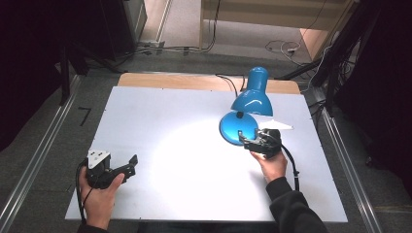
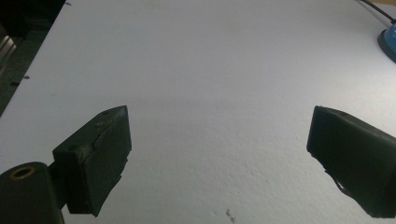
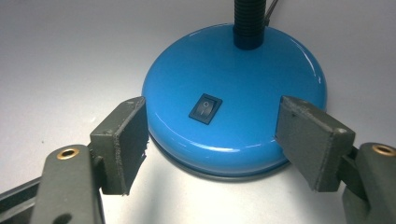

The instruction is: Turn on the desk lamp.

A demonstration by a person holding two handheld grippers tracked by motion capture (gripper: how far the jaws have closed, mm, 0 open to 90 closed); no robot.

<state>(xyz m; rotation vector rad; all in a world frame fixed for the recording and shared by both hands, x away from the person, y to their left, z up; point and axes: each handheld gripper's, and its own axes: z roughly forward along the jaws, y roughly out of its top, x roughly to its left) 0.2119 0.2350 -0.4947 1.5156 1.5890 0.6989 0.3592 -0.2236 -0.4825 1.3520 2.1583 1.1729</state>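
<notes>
Looking down from the high view, we see a white table [image 1: 184,145] with a blue desk lamp [image 1: 245,109] standing toward its far right. Its round base [image 1: 235,127] sits on the table, and its shade [image 1: 252,99] leans over just behind the base, throwing a bright patch of light onto the surface. A black cord [image 1: 228,80] runs from the lamp off the far edge.

We find the right gripper [image 1: 253,141] at the near edge of the base, its fingers [image 3: 119,144] spread wide on either side of the base. In the right gripper view a black rocker switch [image 3: 205,108] lies on top of the base between them, with the black flexible neck [image 3: 249,23] rising behind it.

We see the left gripper [image 1: 127,167] well apart at the near left, held low over bare table. Its fingers [image 2: 100,158] are released and empty, and the lamp's base shows at the far right edge of its view.
</notes>
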